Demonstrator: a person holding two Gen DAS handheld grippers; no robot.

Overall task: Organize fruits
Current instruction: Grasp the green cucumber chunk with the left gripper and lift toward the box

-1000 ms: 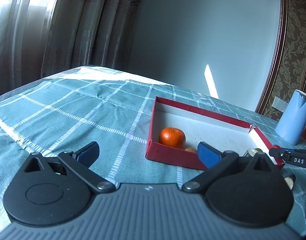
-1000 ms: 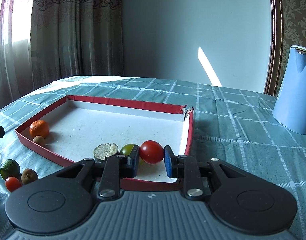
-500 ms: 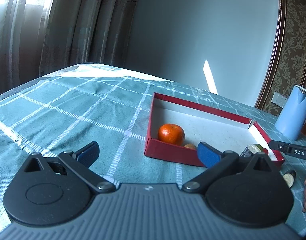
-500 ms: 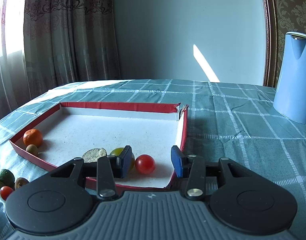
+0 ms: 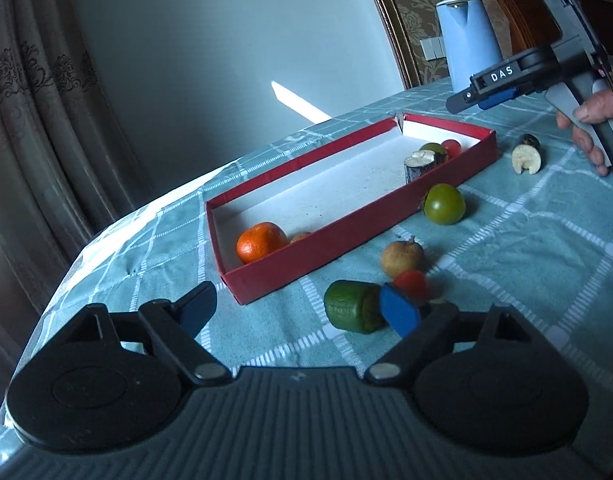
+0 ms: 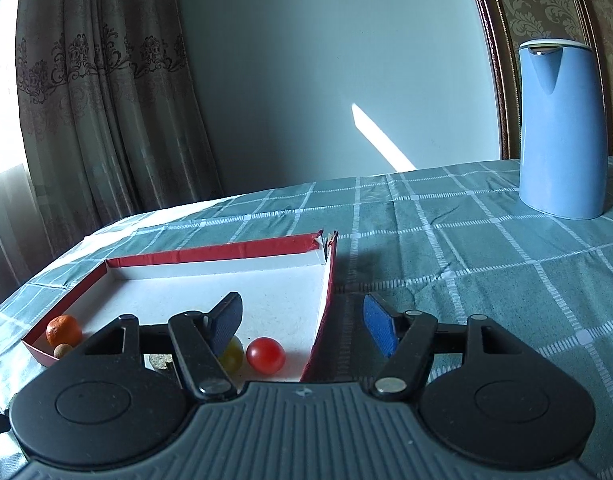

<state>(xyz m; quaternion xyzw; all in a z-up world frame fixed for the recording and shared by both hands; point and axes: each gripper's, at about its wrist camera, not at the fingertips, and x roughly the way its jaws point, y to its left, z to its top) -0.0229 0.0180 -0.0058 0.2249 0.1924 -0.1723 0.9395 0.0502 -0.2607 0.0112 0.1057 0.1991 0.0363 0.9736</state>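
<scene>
A red box (image 5: 346,220) with a white floor lies on the checked cloth. It holds an orange (image 5: 261,248), a small brown fruit (image 5: 300,237), a cut piece (image 5: 418,166), a green fruit (image 5: 433,149) and a red tomato (image 6: 265,354). My right gripper (image 6: 302,316) hangs over the box's near corner, empty, its jaws opening above the tomato. My left gripper (image 5: 298,306) is open and empty, its jaws closing. Its right finger covers part of a green cut piece (image 5: 352,312) on the cloth. A small red tomato (image 5: 410,283), a brown fruit (image 5: 401,258) and a green tomato (image 5: 443,204) lie close by.
A blue kettle (image 6: 562,128) stands at the back right of the table. A dark cut piece (image 5: 526,154) lies beyond the box's right end, under the right gripper (image 5: 466,98) and the hand (image 5: 590,112) that holds it. Curtains hang behind the table's left edge.
The right gripper let go of the red tomato, which now lies in the box, and drew back with wider jaws. The left gripper rolled and swung right, bringing the loose fruits into view.
</scene>
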